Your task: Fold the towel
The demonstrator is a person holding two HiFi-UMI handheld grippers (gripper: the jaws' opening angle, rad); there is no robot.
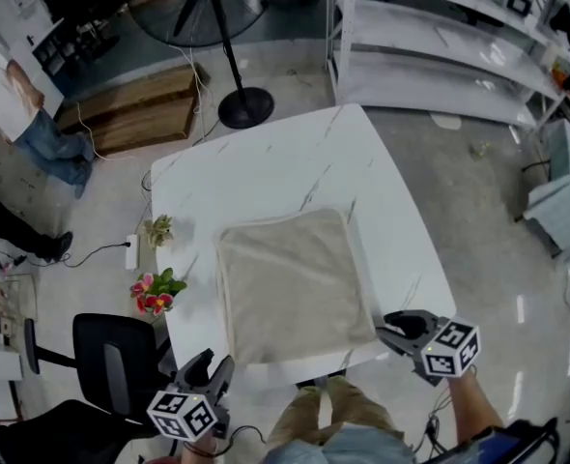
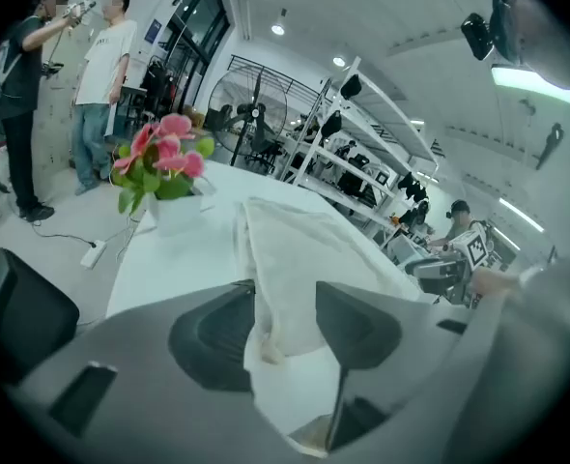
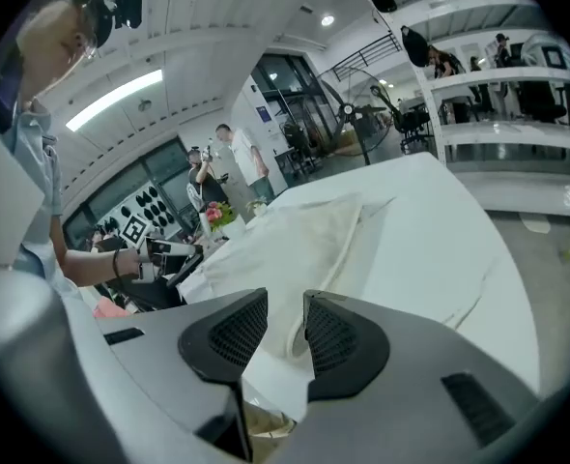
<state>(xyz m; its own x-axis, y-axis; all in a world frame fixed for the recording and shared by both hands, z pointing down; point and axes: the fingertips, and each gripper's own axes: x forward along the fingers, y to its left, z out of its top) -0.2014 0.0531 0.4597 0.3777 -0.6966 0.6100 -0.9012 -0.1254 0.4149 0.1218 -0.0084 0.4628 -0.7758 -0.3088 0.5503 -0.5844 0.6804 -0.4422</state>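
A beige towel (image 1: 290, 283) lies flat as a folded square on the near half of the white marble table (image 1: 266, 167). My left gripper (image 1: 215, 363) hovers just off the table's near edge by the towel's near-left corner, jaws apart. In the left gripper view that corner of the towel (image 2: 295, 249) shows in the gap between the jaws of the left gripper (image 2: 283, 325), with no pad pressing on it. My right gripper (image 1: 389, 327) is at the near-right corner, also open. In the right gripper view the towel (image 3: 295, 245) lies beyond the narrow gap of the right gripper (image 3: 285, 334).
A pink flower pot (image 1: 156, 296) and a small green plant (image 1: 157, 228) sit near the table's left edge. A black chair (image 1: 121, 361) stands at the near left. A fan stand (image 1: 244, 104) and white shelves (image 1: 440, 46) are beyond the table. People stand far left.
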